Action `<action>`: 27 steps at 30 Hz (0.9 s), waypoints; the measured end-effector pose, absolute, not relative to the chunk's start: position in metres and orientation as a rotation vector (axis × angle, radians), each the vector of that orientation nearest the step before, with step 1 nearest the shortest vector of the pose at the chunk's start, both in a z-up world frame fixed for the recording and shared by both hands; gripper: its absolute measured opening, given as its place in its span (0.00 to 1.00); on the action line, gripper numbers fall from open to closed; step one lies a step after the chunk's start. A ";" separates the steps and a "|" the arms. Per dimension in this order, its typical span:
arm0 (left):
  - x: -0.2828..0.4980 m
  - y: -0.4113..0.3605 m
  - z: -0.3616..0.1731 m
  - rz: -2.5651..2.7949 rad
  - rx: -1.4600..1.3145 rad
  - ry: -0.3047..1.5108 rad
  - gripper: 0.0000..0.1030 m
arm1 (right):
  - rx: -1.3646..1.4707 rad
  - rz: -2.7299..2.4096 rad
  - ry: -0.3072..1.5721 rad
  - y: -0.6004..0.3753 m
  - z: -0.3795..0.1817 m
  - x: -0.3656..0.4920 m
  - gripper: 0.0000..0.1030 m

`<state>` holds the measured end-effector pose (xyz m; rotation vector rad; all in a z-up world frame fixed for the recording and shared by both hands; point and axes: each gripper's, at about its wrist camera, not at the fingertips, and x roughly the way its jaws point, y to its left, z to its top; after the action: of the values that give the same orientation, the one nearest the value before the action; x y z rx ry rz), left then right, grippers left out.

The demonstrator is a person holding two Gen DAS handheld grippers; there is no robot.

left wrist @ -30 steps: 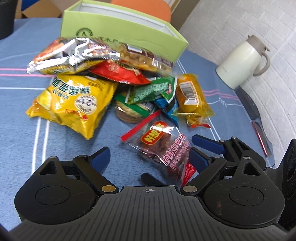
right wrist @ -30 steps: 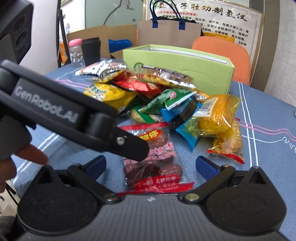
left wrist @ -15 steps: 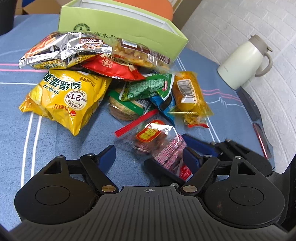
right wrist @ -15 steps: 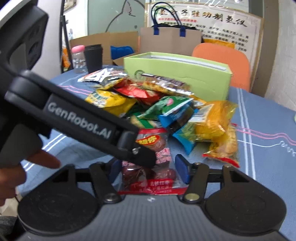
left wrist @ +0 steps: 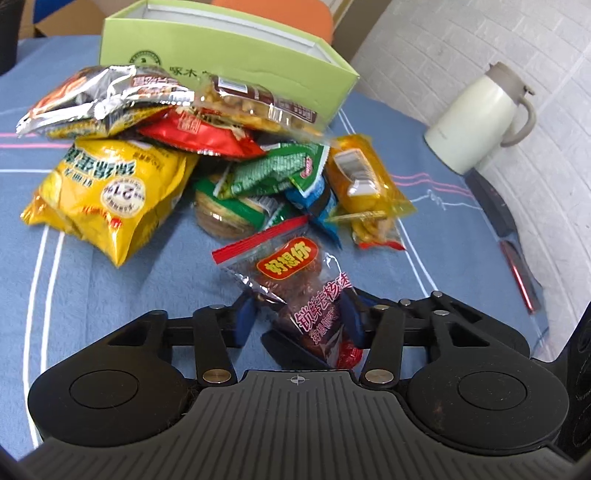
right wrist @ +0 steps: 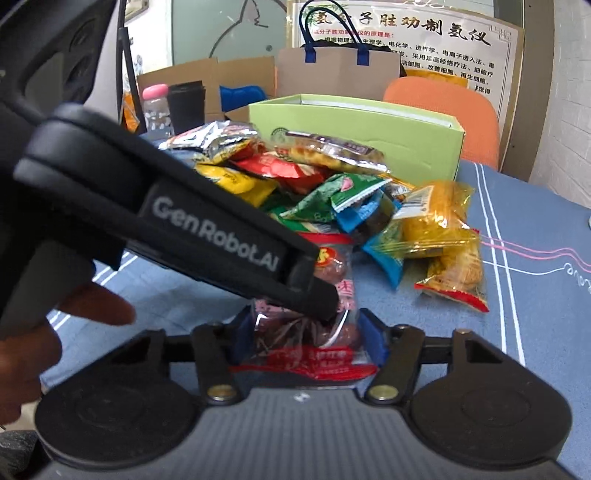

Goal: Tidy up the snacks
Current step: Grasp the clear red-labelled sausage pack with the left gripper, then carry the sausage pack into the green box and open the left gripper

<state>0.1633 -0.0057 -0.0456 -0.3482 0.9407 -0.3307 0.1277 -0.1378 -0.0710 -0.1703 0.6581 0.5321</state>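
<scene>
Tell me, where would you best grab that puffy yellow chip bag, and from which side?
I'd probably pinch the yellow chip bag at its flat crimped bottom seam, the edge nearest the left wrist camera. The middle is puffed with air and may slip. Come in low over the open blue tablecloth on its near side; the far end is tucked under the silver bag.

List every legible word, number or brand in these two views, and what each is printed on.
"GenRobot.AI": side of the black left gripper.
"好想你": orange oval label on the clear red-edged packet of dark dried fruit.
"21": round badge on the yellow crisp bag, seen upside down.
"子胜动制氢仪": heading of the white wall poster.
Green open-topped cardboard box: logo lettering cut off.
Other wrappers: too blurred.
</scene>
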 end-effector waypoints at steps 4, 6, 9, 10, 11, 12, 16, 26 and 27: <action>0.145 0.002 -0.030 -0.363 -0.351 0.907 0.26 | -0.165 0.532 0.631 -0.134 -0.058 0.109 0.64; 0.144 0.006 -0.014 -0.368 -0.361 0.877 0.26 | -0.168 0.527 0.598 -0.132 -0.047 0.104 0.64; 0.156 0.016 0.020 -0.383 -0.354 0.803 0.26 | -0.168 0.532 0.528 -0.127 -0.020 0.116 0.64; 0.166 0.018 0.032 -0.383 -0.351 0.777 0.26 | -0.164 0.534 0.501 -0.126 -0.010 0.123 0.64; 0.177 0.020 0.044 -0.384 -0.345 0.749 0.26 | -0.166 0.536 0.473 -0.124 0.000 0.134 0.64; 0.191 0.021 0.056 -0.387 -0.332 0.723 0.26 | -0.173 0.532 0.441 -0.121 0.009 0.146 0.64; 0.265 0.017 0.090 -0.391 -0.286 0.670 0.27 | -0.193 0.511 0.369 -0.114 0.038 0.215 0.64; 0.419 0.022 0.063 -0.358 -0.301 0.775 0.41 | -0.122 0.534 0.482 -0.106 0.014 0.374 0.65; 0.424 0.026 0.060 -0.341 -0.292 0.771 0.47 | -0.117 0.523 0.491 -0.106 0.009 0.382 0.68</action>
<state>0.4236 0.0261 0.0599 -0.2922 0.7712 -0.3406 0.3824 -0.1064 0.0088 -0.1171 0.4912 0.5233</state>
